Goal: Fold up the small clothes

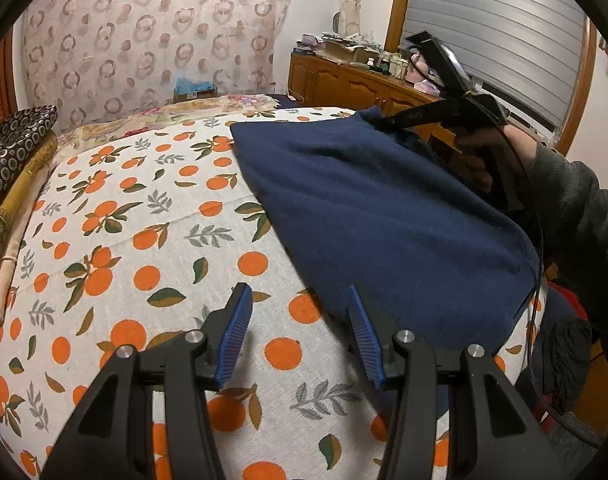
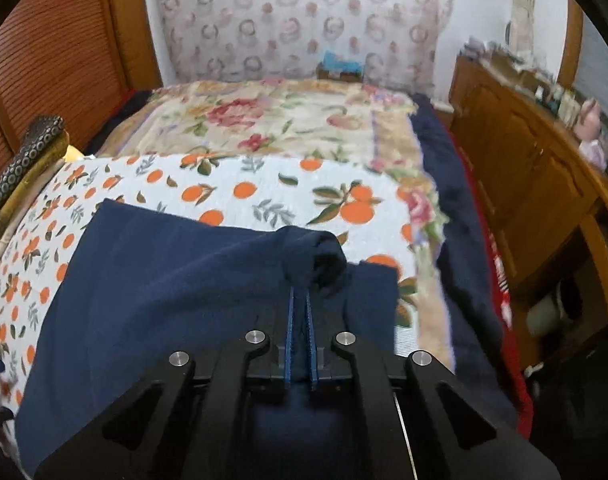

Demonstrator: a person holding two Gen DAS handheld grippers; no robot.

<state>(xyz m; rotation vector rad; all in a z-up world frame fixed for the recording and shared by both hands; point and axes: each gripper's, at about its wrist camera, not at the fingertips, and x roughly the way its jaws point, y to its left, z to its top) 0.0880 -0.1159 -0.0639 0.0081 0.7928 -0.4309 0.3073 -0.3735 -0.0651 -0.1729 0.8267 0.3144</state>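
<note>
navy cloth pinched by right hand-held gripper; left hand-held gripper spread, empty.

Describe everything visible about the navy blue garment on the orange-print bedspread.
The navy blue garment is a soft, plain knit-looking cloth with no visible print. It lies spread on the orange-print bedspread, mostly flat, with straight edges and one corner pointing toward the headboard. Its far right part is bunched and lifted, pinched in the right gripper, whose blue pads are shut on a fold of it. The left gripper stands open at its near edge; whether one finger touches the cloth I cannot tell.
</note>
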